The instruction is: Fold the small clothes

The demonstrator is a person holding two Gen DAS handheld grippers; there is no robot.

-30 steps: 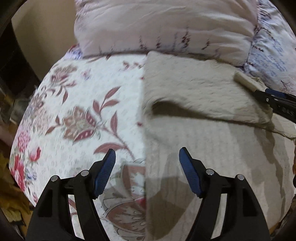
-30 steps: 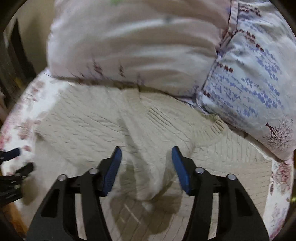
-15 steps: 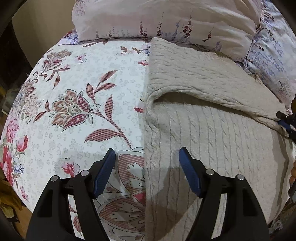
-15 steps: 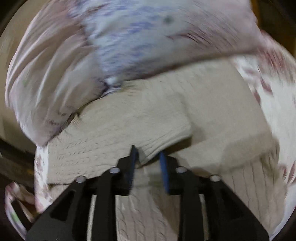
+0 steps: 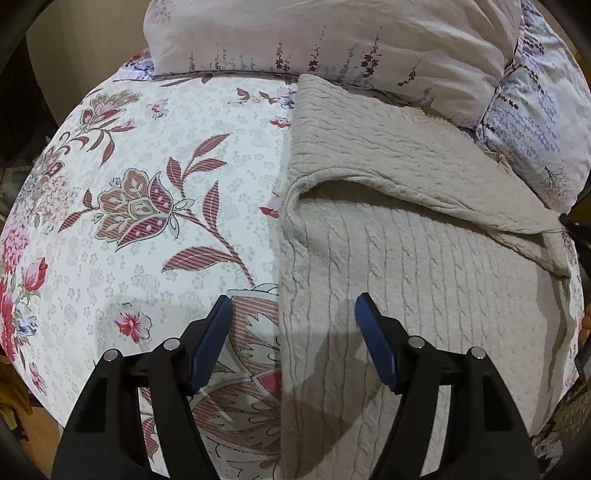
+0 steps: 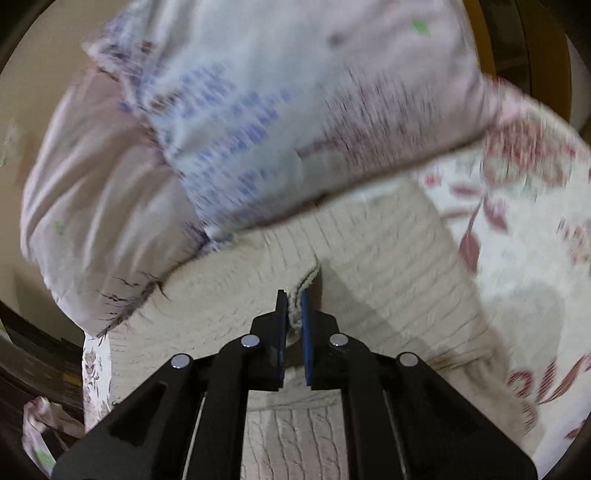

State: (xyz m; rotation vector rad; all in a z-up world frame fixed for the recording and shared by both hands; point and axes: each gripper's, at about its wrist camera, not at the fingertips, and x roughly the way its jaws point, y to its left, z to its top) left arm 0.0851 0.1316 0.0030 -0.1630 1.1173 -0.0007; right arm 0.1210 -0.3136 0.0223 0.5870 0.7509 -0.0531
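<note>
A cream cable-knit sweater lies flat on a floral bedspread. One sleeve is folded across its upper part. My left gripper is open and empty, hovering over the sweater's left edge near the hem. In the right wrist view my right gripper is shut on a fold of the sweater, with knit fabric pinched between the blue pads. That view is blurred by motion.
Two pillows lie at the head of the bed: a pale pink one and a blue-patterned one, touching the sweater's top edge. The bed's left edge and the floor show at the lower left.
My right gripper closed on the sweater fabric and swung toward the sweater's right side. The left gripper stayed open and drew back slightly.
</note>
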